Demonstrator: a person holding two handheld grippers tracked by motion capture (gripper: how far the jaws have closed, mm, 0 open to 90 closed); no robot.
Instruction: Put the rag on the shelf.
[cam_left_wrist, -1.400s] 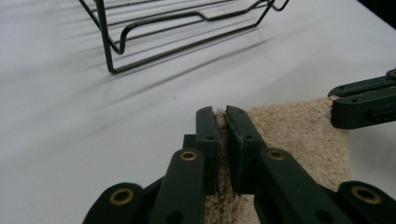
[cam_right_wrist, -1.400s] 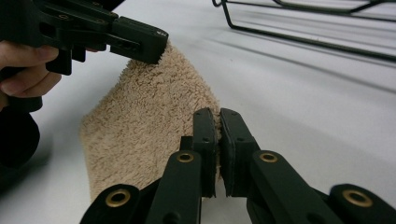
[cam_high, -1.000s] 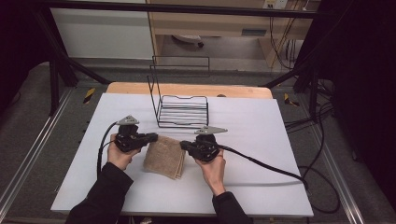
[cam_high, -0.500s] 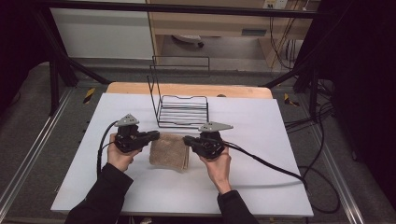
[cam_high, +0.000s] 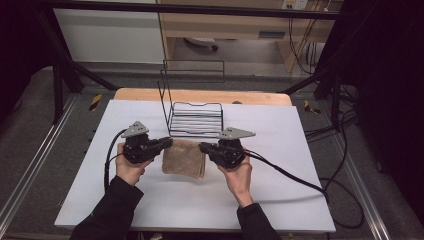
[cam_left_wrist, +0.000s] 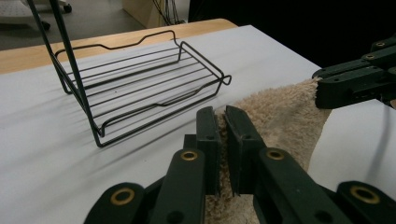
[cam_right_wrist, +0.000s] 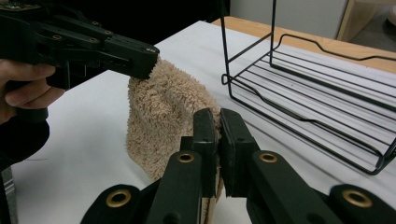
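The white tabletop (cam_high: 280, 200) carries a black wire rack (cam_high: 196, 119) toward its far edge. Just in front of it, mid-table, lies the folded tan towel (cam_high: 183, 159). The left gripper (cam_high: 167, 143) and right gripper (cam_high: 203, 148) each pinch a far corner, jaws closed on cloth. The step looks like lifting; next probably calls for raising both together toward the rack.

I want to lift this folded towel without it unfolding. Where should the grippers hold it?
At its two far corners, one gripper from each side. The beige towel lies flat; left gripper and right gripper are pinching there.
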